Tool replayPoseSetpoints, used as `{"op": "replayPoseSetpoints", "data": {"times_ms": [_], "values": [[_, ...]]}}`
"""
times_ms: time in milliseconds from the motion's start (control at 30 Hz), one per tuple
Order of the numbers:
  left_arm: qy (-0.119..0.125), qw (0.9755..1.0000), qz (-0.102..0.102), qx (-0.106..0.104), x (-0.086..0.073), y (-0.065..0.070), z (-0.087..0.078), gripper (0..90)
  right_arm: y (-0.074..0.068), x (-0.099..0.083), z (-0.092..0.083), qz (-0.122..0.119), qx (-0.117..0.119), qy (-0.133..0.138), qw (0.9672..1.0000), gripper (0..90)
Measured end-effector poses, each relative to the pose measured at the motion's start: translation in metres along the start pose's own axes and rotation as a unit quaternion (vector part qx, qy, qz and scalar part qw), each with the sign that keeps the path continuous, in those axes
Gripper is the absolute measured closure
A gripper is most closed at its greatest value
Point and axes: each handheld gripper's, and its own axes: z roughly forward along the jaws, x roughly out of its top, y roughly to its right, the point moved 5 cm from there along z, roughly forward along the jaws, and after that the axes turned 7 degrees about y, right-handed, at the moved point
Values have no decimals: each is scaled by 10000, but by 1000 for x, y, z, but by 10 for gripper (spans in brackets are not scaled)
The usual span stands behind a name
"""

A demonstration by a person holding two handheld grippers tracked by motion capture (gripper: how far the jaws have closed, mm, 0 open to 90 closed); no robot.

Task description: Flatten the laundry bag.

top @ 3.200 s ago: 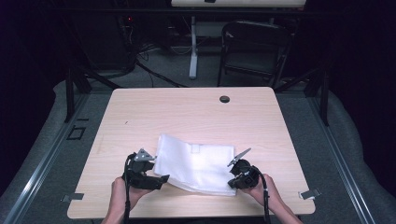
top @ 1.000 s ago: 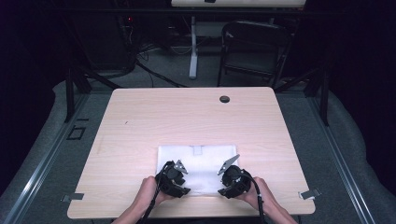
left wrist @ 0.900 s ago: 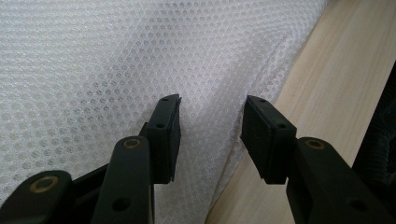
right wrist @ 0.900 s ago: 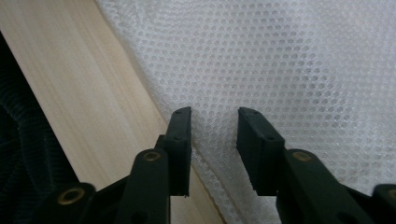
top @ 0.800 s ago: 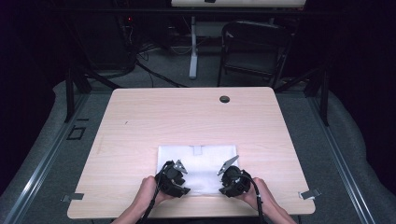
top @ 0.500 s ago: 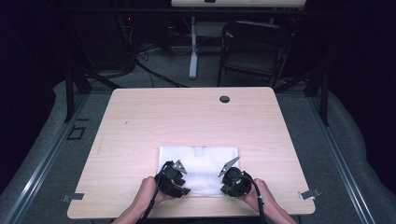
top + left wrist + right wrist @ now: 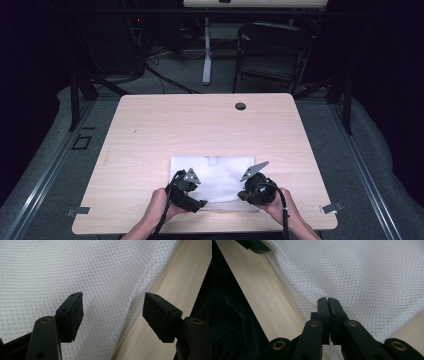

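A white mesh cloth [image 7: 215, 172] lies folded into a rectangle near the front edge of the wooden table [image 7: 200, 125]. My left gripper [image 7: 192, 195] is at its near left corner. In the left gripper view the left gripper [image 7: 113, 302] is open; its jaws have just been opening. The cloth's [image 7: 75, 270] edge lies slack between them, and the pads do not press on it. My right gripper [image 7: 247, 192] is at the near right corner. Its jaws [image 7: 327, 300] are shut on the cloth's [image 7: 362, 277] edge, and folds spread from the pinch.
A round cable hole [image 7: 240, 106] sits at the table's far edge. Behind the table stand a black chair [image 7: 270, 50] and a white stand leg [image 7: 206, 50]. The table's front edge runs just below both hands. The far half of the tabletop is bare wood.
About three seconds ago the cloth lay wider and skewed, with the grippers farther apart. Now it is a smaller, squarer rectangle and both grippers are closer together. Little has moved in the last second.
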Motion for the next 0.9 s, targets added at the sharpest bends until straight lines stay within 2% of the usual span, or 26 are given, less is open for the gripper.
{"op": "replayPoseSetpoints", "data": {"times_ms": [100, 133, 233, 333, 400, 500, 600, 700, 733, 900], "values": [[-71, 9999, 88, 6, 2, 4, 3, 325, 1, 1, -2, 36, -10, 26, 10000, 894], [-78, 9999, 121, 71, 2, 3, 3, 324, 1, 1, -2, 56, -1, 46, 10000, 894], [-61, 9999, 82, 99, 4, 4, 4, 330, 3, 3, -3, 44, -2, 95, 9999, 894], [-98, 9998, 173, 83, 5, 6, 7, 339, 3, 4, -4, 90, 7, 162, 9998, 894], [-61, 9998, 162, 84, 7, 8, 8, 353, 3, 5, -5, 143, 20, 200, 9997, 894], [-74, 9995, 241, 166, 10, 9, 10, 389, 5, 5, -6, 161, 51, 215, 9996, 894], [-164, 9987, 415, 231, 11, 10, 13, 429, 6, 6, -8, 198, 59, 256, 9995, 894], [-185, 9985, 462, 219, 12, 11, 15, 501, 5, 7, -6, 317, 39, 346, 9989, 894], [-187, 9985, 464, 212, 12, 12, 16, 549, 6, 7, -7, 226, 50, 275, 9994, 893], [-158, 9984, 492, 226, 13, 12, 18, 765, 4, 7, -5, 214, 46, 271, 9994, 881]]}}
